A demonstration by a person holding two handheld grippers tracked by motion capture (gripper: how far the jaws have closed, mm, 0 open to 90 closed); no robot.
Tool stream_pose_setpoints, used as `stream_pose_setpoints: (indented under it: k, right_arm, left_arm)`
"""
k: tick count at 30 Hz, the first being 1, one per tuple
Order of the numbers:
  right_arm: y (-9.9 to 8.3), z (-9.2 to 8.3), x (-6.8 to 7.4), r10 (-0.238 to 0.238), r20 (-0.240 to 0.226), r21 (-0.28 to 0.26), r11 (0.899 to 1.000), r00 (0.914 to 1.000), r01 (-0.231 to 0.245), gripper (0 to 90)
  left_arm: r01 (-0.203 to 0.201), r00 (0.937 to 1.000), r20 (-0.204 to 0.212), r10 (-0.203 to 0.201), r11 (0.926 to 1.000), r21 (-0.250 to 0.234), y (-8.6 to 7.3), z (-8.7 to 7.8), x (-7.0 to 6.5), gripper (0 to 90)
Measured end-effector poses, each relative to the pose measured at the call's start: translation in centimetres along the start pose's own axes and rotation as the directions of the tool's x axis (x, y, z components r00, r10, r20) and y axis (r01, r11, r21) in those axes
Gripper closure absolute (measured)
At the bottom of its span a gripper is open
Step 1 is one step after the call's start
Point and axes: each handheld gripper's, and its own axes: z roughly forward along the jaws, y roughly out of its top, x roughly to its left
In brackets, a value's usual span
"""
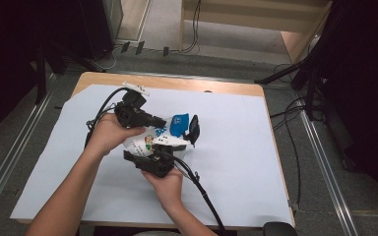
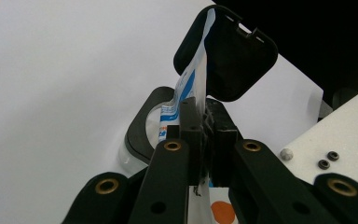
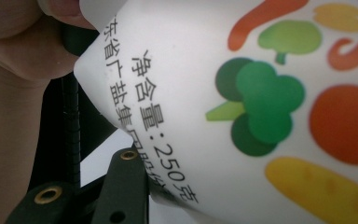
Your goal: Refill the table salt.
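A white bag (image 1: 146, 141) printed with vegetables and with a blue top (image 1: 179, 123) is held above the white sheet. My left gripper (image 1: 160, 121) is shut on its upper edge; in the left gripper view the jaws (image 2: 204, 135) pinch the thin bag (image 2: 191, 81). A black clip-like piece (image 1: 194, 129) sits at the blue top, also seen as a rounded black plate (image 2: 226, 51). My right gripper (image 1: 165, 148) comes from below and grips the bag's lower body. In the right gripper view the bag (image 3: 242, 93) is very close and one finger (image 3: 123, 182) lies against it.
A white sheet (image 1: 236, 162) covers the wooden table (image 1: 177, 82). Cables trail from both grippers over the sheet. Dark stands and cables lie on the floor to the right (image 1: 305, 93) and behind the table.
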Motion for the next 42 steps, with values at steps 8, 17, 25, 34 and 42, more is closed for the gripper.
stream_pose_setpoints:
  k: [8, 17, 25, 34, 42]
  right_arm:
    - [-0.02, 0.03, 0.03, 0.002, -0.001, -0.004, 1.0, 1.0, -0.002, 65.4]
    - [-0.04, 0.03, 0.06, 0.009, -0.002, -0.01, 1.0, 1.0, -0.009, 65.4]
    - [-0.03, 0.08, 0.12, 0.019, -0.007, -0.021, 1.0, 0.9998, -0.019, 65.4]
    - [-0.01, 0.03, 0.08, 0.017, -0.006, -0.025, 1.0, 0.9998, -0.017, 65.4]
    - [0.03, 0.03, 0.11, 0.02, -0.008, -0.032, 0.999, 0.9998, -0.02, 65.4]
  left_arm:
    - [0.0, 1.0, -0.001, 0.0, 1.0, -0.001, -0.01, 0.0, -0.01, 87.9]
    - [-0.001, 1.0, -0.002, 0.001, 1.0, -0.002, 0.02, 0.01, -0.08, 87.7]
    - [-0.003, 1.0, -0.005, 0.003, 1.0, -0.009, 0.03, 0.01, -0.12, 87.7]
    - [-0.006, 1.0, -0.002, 0.006, 0.9999, -0.012, 0.06, 0.03, -0.26, 87.8]
    - [-0.006, 0.9999, -0.009, 0.006, 0.9998, -0.02, 0.09, -0.03, -0.35, 87.8]
